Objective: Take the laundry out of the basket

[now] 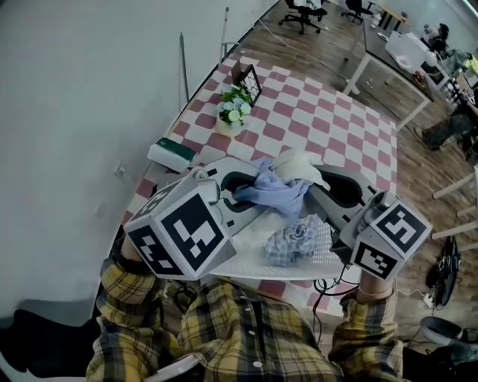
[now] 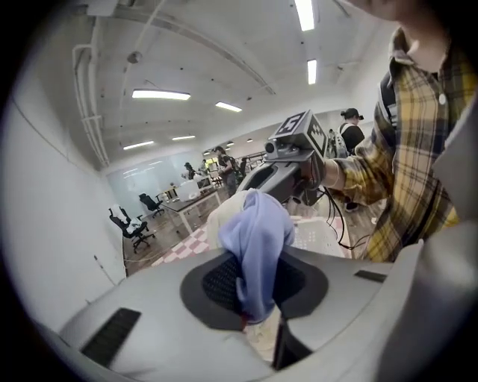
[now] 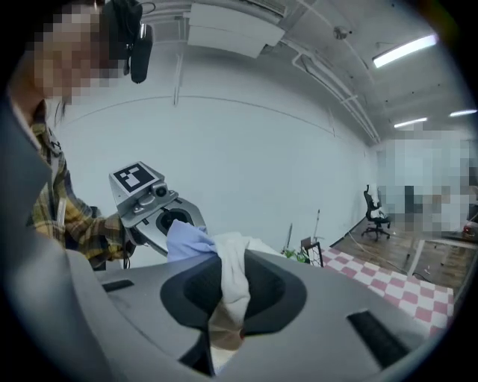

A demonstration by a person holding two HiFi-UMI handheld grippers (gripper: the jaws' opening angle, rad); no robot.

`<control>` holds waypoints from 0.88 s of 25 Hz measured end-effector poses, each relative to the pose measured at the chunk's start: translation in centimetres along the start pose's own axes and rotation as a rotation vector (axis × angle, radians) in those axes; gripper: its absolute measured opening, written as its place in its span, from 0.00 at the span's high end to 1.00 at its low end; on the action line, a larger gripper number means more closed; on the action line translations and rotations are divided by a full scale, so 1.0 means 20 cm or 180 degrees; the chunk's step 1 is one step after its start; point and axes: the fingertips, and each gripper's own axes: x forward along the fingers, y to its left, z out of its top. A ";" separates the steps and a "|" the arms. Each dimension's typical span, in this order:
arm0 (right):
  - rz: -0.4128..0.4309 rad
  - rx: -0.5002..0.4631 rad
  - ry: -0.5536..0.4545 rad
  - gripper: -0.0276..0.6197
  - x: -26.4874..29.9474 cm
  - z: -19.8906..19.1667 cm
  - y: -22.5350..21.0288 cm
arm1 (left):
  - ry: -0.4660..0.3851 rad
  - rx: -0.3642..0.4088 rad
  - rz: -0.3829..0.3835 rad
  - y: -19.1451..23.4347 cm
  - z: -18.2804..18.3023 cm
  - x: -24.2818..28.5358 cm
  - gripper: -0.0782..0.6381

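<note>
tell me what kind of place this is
Probably an open-plan office or lab, not a home: swivel office chairs and desks stand beyond the table, and strip ceiling lights run overhead.

Red-and-white checked counter [image 1: 328,119]
White basket [image 1: 243,262] at lower centre; potted flowers [image 1: 234,107], dark frame [image 1: 247,77] and green-and-white box [image 1: 172,154] toward upper left.

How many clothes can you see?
3: lilac cloth in left gripper, cream cloth in right gripper, patterned blue cloth in the basket. More may be hidden.
</note>
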 end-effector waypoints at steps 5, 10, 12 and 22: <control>0.0148 -0.0080 -0.0266 0.85 0.15 0.23 0.09 | -0.0441 -0.0178 0.0322 0.14 0.03 -0.22 0.75; 0.0288 -0.0095 -0.0497 0.85 0.19 0.43 0.32 | -0.0593 -0.0168 0.0667 0.12 0.07 -0.53 0.75; 0.0303 -0.0091 -0.0541 0.85 0.26 0.51 0.40 | -0.0629 -0.0160 0.0716 0.15 0.04 -0.66 0.75; 0.0331 -0.0005 -0.0745 0.85 0.63 0.75 0.70 | -0.0522 -0.0126 0.0870 0.33 -0.18 -1.13 0.75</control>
